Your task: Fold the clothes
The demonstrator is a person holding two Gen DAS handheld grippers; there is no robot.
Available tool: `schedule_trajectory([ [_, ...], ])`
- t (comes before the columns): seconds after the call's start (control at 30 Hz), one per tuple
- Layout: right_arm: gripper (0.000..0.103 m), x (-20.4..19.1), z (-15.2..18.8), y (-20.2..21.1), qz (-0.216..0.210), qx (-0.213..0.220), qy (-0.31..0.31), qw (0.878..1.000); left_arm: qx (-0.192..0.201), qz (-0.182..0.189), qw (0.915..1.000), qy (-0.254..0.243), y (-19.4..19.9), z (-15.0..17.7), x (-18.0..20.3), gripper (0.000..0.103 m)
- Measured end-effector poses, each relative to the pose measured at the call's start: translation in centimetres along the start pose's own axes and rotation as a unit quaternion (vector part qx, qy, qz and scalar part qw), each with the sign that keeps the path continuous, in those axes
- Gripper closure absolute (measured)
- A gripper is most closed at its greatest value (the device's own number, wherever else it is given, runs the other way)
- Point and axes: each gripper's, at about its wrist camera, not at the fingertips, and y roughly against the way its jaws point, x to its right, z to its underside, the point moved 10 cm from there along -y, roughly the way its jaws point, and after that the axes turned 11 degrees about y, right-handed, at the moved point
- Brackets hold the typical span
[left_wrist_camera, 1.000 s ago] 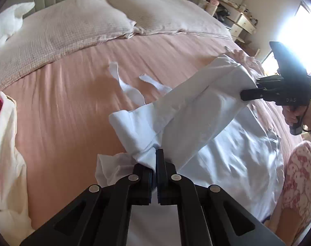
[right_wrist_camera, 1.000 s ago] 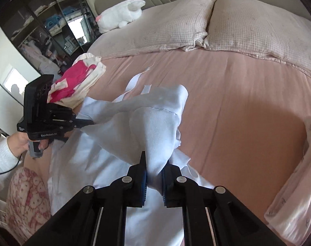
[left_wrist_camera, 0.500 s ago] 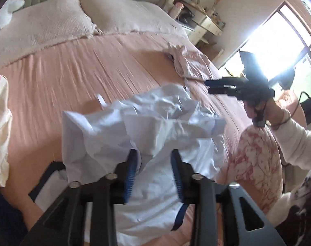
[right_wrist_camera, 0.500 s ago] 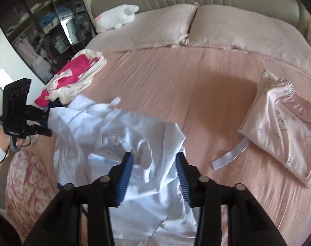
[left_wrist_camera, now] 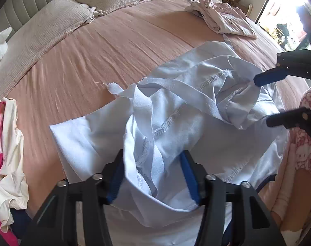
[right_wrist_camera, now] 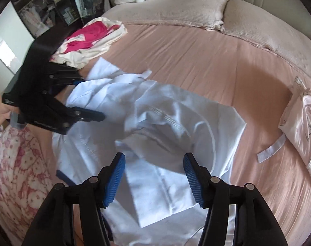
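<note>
Unfolded pile (left_wrist_camera: 7, 147) sits at bed (left_wrist_camera: 93, 51) left edge. Left gripper (left_wrist_camera: 153, 176): jaws just closing, bunched fabric of pale blue garment (left_wrist_camera: 196, 106) between pads, prob regrasping. Right gripper (right_wrist_camera: 154, 178): jaws apart, just opened further, over garment, nothing held. Folded pink item (right_wrist_camera: 299, 123) parked far right, clear of work area.

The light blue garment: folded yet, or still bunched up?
Bunched. The light blue garment lies in a crumpled heap on the bed, seams showing and straps twisted across it.
</note>
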Motion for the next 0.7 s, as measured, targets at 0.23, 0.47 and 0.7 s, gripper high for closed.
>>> schedule_trajectory([
  [0.23, 0.058, 2.8, 1.4, -2.6, 0.1, -0.054, -0.006, 0.993, 0.067, -0.059, 0.9934, 0.072, 3.4, -0.2, -3.4, 0.094],
  [0.47, 0.06, 11.0, 1.5, 5.2, 0.246, 0.007, -0.078, 0.966, 0.079, -0.107, 0.9794, 0.152, 5.5, 2.7, -8.2, 0.094],
  [0.7, 0.051, 11.2, 3.7, 2.5, 0.116, -0.007, -0.169, 0.979, 0.046, -0.038, 0.9817, 0.181, 3.3, 3.9, -6.2, 0.091],
])
